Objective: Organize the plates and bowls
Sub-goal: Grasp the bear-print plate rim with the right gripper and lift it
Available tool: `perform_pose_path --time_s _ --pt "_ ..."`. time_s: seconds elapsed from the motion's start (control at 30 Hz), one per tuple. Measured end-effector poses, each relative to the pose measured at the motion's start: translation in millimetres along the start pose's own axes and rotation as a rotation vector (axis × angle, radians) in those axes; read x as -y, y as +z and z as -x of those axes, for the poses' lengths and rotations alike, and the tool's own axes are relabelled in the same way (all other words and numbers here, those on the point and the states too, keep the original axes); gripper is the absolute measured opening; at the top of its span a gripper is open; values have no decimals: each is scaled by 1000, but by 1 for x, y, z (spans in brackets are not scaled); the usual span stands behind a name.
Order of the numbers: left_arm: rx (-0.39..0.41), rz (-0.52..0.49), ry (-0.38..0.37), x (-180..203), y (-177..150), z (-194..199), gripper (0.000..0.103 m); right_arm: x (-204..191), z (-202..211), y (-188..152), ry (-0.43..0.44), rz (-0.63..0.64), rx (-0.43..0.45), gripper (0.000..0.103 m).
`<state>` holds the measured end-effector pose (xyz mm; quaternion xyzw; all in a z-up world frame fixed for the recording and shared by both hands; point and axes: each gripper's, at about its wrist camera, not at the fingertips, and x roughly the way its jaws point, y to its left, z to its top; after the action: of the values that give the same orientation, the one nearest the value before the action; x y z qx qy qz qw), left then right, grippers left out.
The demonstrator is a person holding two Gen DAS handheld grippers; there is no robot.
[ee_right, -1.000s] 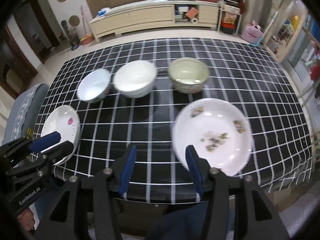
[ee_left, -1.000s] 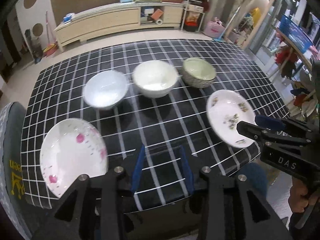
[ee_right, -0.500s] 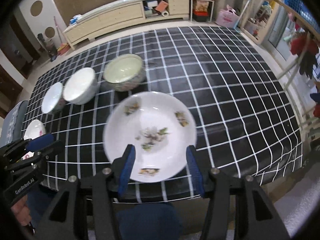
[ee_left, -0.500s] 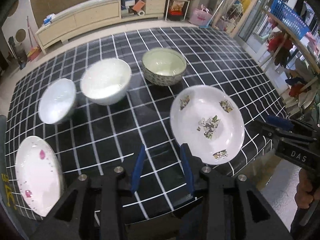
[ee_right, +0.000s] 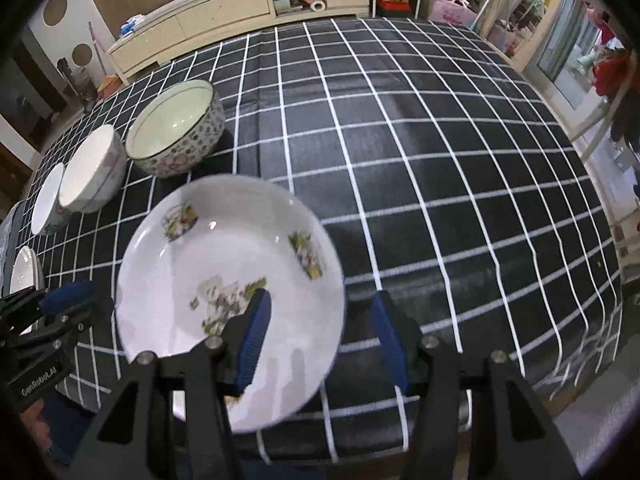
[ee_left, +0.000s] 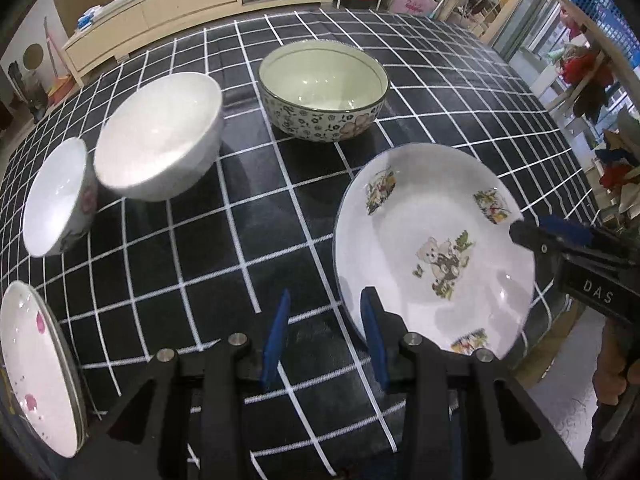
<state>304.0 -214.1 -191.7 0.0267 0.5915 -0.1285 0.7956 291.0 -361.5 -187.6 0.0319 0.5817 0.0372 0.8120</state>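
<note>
Both jaws are standing apart and gripping nothing: left gripper (ee_left: 325,334) is hovering over the near bench edge with bare checked cloth between its blue pads, its right pad just overlapping the near-left rim of the bear plate (ee_left: 434,254). Right gripper (ee_right: 320,332) is sitting over the same plate (ee_right: 230,288); its left pad is showing over the plate's inner surface and its right pad is outside the rim, so the rim is lying between the pads, contact not resolvable. In the left wrist view the right gripper (ee_left: 560,236) is coming in from the right with its tip at the plate's right rim. Bear plate is lying flat on the checked bench (ee_left: 240,240) near the front edge. 3 bowls are lining up behind it: patterned bowl (ee_left: 323,90) furthest right, plain white bowl (ee_left: 160,136) in the middle, small white bowl (ee_left: 58,196) on the left, touching or just beside the middle one. Pink-flower plate (ee_left: 34,364) is sitting at the far left front corner, well apart from the bear plate. Low cabinet (ee_right: 240,8) is running along the back wall.
</note>
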Motion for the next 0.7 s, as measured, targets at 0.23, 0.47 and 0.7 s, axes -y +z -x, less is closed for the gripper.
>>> perform_pose_path --time_s 0.23,0.47,0.7 --pt "-19 -6 -12 2 8 -17 25 2 -23 1 11 -3 -29 34" --pt "-24 -32 -11 15 7 -24 19 -3 -27 -10 9 -42 -32 27" --pt "-38 -23 9 6 -5 -26 15 -31 -25 -19 4 -13 -40 27"
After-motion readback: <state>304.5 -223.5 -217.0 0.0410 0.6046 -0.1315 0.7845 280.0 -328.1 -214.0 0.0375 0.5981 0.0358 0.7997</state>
